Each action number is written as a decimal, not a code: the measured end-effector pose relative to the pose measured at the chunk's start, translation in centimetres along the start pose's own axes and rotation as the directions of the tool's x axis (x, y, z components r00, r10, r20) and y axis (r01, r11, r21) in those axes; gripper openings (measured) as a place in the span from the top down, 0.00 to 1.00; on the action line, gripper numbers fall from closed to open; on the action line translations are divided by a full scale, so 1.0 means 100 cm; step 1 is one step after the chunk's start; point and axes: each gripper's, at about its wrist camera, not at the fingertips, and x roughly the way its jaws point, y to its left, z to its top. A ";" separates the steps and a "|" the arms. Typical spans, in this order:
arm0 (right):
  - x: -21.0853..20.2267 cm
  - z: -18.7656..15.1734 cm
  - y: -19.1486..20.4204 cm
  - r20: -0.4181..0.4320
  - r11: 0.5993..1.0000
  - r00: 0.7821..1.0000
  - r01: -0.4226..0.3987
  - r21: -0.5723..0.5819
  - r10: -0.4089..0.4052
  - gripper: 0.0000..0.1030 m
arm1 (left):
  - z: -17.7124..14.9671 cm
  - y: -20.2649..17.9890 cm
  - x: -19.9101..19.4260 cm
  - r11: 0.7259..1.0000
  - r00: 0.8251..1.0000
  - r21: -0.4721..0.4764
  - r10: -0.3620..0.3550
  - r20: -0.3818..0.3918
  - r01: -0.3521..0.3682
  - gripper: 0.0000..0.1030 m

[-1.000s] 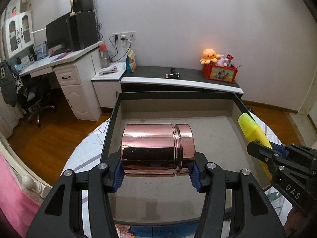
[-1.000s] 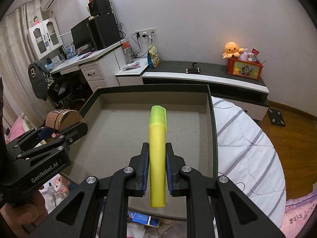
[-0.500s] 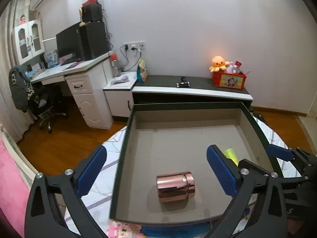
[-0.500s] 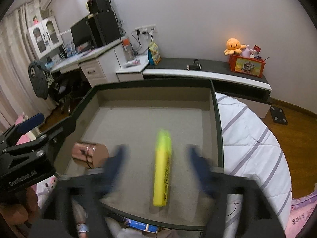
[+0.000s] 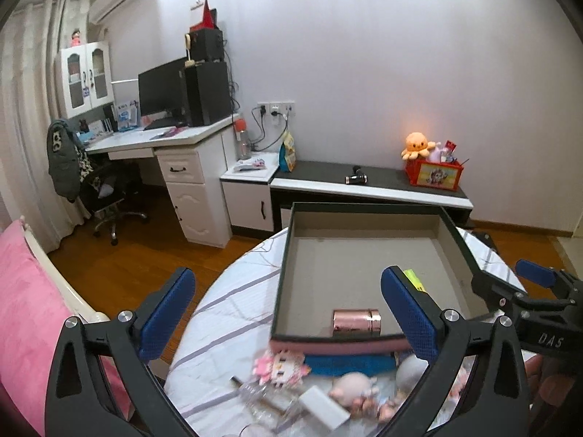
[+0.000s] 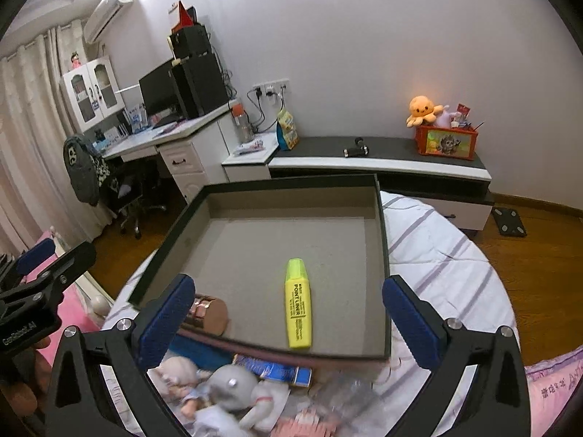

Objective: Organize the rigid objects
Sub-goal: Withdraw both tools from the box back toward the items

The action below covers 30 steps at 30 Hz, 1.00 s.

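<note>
Currently both tongs are spread wide and hold nothing. The left tongs (image 5: 288, 313) hang above the near edge of the shallow dark-rimmed grey cardboard tray (image 5: 364, 207), which sits on a bed covered by a white sheet with grey stripes (image 5: 233, 291). The right tongs (image 6: 288, 313) hang over the same near edge, seen from the other side.

Inside the tray: a rose-gold metal cylindrical canister (image 5: 357, 323) lies on its side close to the near wall, toward the left corner (partly hidden behind the left blue pad in the right wrist view). A yellow plastic highlighter pen (image 6: 298, 304) lies flat on the tray floor, cap pointing away, well apart from the canister; in the left wrist view only its tip shows.

In front of the tray lies blurred clutter: small dolls (image 6: 204, 382), a blue flat box (image 6: 273, 367), clear plastic.
</note>
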 end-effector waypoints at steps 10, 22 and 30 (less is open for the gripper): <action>-0.085 -0.026 0.027 0.124 0.993 0.986 0.110 0.038 -0.114 0.00 | -0.023 0.041 -0.058 0.996 0.993 -0.009 -0.087 0.077 0.088 0.00; -0.155 -0.058 0.036 0.243 0.975 0.945 0.217 0.044 -0.221 0.00 | -0.063 0.053 -0.090 0.991 0.987 -0.055 -0.117 0.114 0.123 0.00; -0.151 -0.073 0.040 0.217 0.981 0.957 0.195 0.022 -0.195 0.00 | -0.077 0.049 -0.098 0.993 0.988 -0.054 -0.102 0.117 0.108 0.00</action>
